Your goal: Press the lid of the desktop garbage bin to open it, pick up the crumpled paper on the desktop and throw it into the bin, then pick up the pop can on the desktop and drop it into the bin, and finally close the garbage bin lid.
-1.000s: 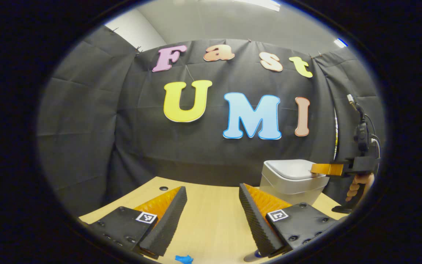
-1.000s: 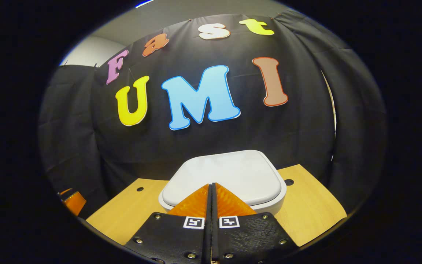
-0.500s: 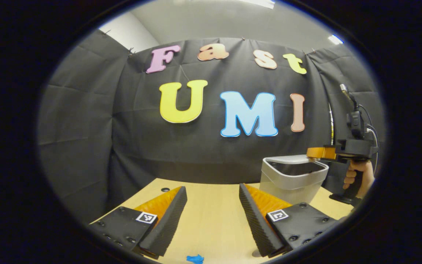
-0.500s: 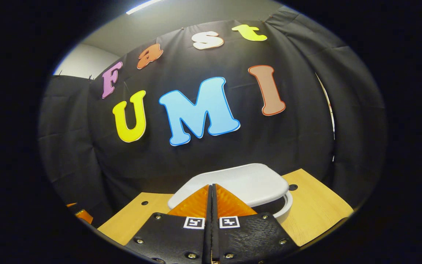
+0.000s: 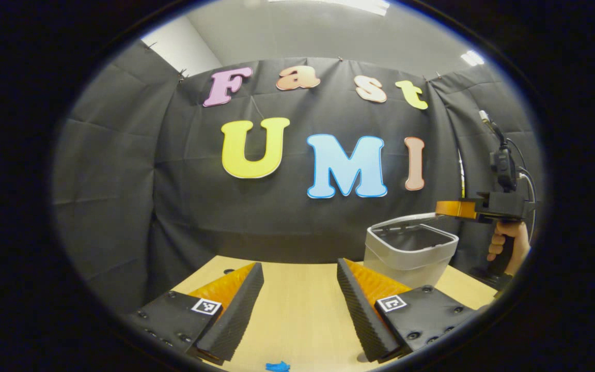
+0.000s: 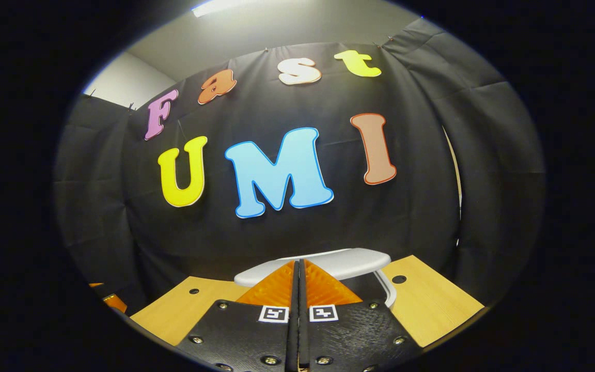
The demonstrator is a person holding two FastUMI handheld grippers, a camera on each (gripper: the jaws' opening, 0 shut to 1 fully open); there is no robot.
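The right claw [image 6: 298,266] was pressed fully closed with nothing between its fingers, its tips poised just above the front edge of the bin's raised lid [image 6: 323,262]. In the left gripper view, that same claw [image 5: 448,208] hung over the far right corner of the garbage bin [image 5: 408,253], gripped from below by a hand [image 5: 504,244] on its handle, with cables rising from its top. The bin stood on the right part of the wooden desk [image 5: 297,299], its lid tipped up and its dark inside showing under a pale rim.

The left claw [image 5: 300,274] was spread wide and held nothing, hovering low over bare desk well to the left of the bin. A small scrap of blue [image 5: 277,366] lay on the desk near the bottom of that view, between the two fingers. From the right gripper view, a round hole [image 6: 399,279] marked the desk just right of the bin. Black cloth walled the booth behind.
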